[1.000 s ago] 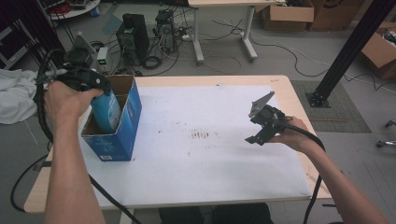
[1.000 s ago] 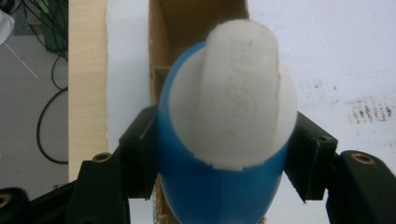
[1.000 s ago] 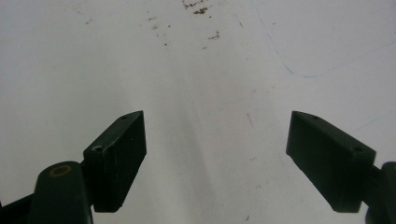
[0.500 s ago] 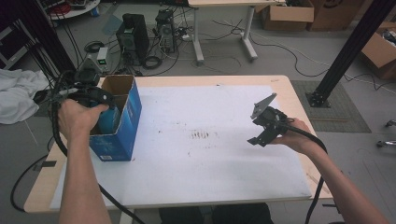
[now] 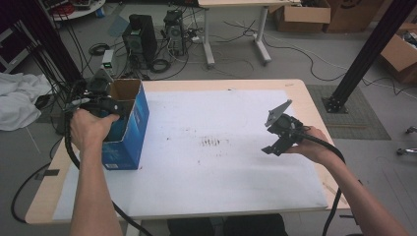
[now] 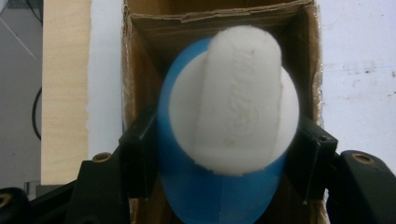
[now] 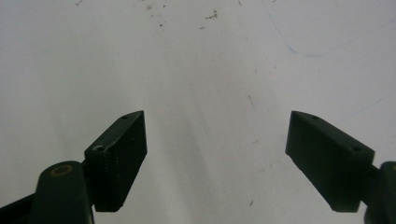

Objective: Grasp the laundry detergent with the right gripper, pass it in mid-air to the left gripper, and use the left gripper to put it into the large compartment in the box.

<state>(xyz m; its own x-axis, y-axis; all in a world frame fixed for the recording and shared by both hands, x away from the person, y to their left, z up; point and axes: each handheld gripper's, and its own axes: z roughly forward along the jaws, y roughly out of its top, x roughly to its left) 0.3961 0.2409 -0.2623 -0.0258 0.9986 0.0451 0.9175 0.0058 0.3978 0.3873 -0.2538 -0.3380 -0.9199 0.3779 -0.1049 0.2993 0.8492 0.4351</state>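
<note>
A blue bottle (image 6: 219, 196) with a white cap (image 6: 233, 112) is clamped between the jaws of my left gripper (image 6: 229, 154), which is shut on its sides. The bottle hangs inside the open top of a blue cardboard box (image 5: 130, 130), whose brown inner walls (image 6: 140, 84) surround it. From above, my left gripper (image 5: 105, 105) sits at the box's mouth near the table's left edge. My right gripper (image 5: 270, 147) hovers over the right part of the white sheet. Its jaws (image 7: 215, 154) stand wide apart with nothing between them.
A white sheet (image 5: 216, 162) with dark smudges (image 5: 211, 142) covers the wooden table (image 5: 300, 88). Computer towers (image 5: 140, 37) and cables lie on the floor behind, a white cloth (image 5: 19, 101) at the left, a black post (image 5: 366, 49) at the right.
My left hand has sunk, carrying the blue bottle down into the box. The right hand and its gripper have stayed where they were.
</note>
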